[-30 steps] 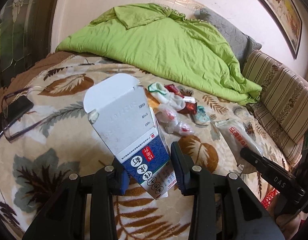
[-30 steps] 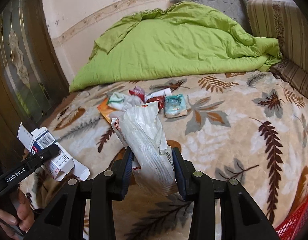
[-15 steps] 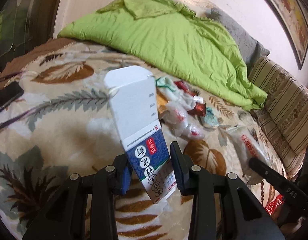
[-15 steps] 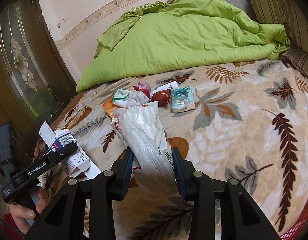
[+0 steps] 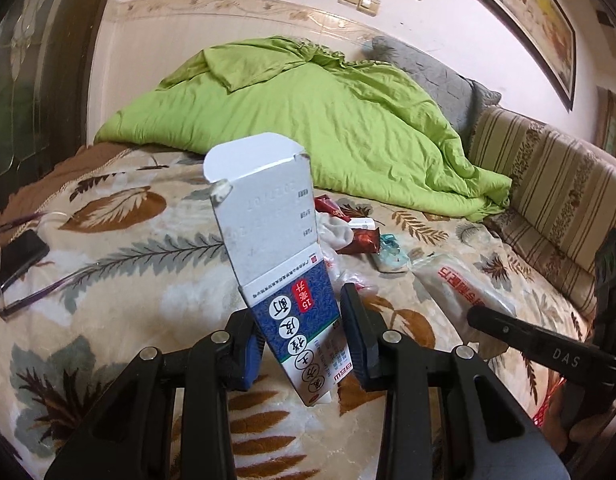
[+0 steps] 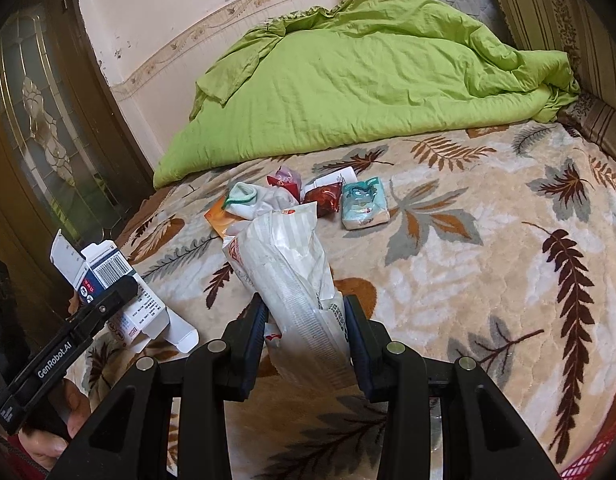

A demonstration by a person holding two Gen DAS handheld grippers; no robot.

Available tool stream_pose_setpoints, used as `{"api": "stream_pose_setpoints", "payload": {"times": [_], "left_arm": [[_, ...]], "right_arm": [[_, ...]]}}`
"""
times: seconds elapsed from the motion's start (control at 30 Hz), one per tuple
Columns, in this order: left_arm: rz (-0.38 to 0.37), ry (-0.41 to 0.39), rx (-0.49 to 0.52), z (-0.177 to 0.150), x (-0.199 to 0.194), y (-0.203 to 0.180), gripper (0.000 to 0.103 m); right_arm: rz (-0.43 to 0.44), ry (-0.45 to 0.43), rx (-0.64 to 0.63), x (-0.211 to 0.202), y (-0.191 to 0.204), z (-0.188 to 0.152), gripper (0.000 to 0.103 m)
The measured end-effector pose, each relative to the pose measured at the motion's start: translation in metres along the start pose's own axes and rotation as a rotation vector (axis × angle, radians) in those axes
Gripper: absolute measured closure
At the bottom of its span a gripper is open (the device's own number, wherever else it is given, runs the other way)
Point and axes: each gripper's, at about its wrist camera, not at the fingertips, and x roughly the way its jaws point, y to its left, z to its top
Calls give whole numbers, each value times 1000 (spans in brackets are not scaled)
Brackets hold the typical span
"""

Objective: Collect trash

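Two grippers: we hold both clenched.
Left gripper (image 5: 300, 340): we grip a carton (image 5: 276, 248).
Right gripper (image 6: 304, 332): we grip a plastic bag (image 6: 292, 276).

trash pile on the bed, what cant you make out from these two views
- Orange packet: right wrist view, mostly under the white sock and behind the plastic wrapper.
- Middle of the pile: left wrist view, blocked by the medicine box held in the left gripper.
- Red basket: right wrist view, cut off by the bottom right edge; its contents are unseen.
- Small print on the box: too small to read.
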Motion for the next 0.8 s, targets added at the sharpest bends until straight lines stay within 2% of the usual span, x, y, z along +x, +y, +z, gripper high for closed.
{"api": "stream_pose_setpoints", "payload": {"times": [0.8], "left_arm": [[15, -1, 24, -2, -1, -5, 69]], "right_arm": [[-11, -2, -7, -2, 0, 0, 61]]}}
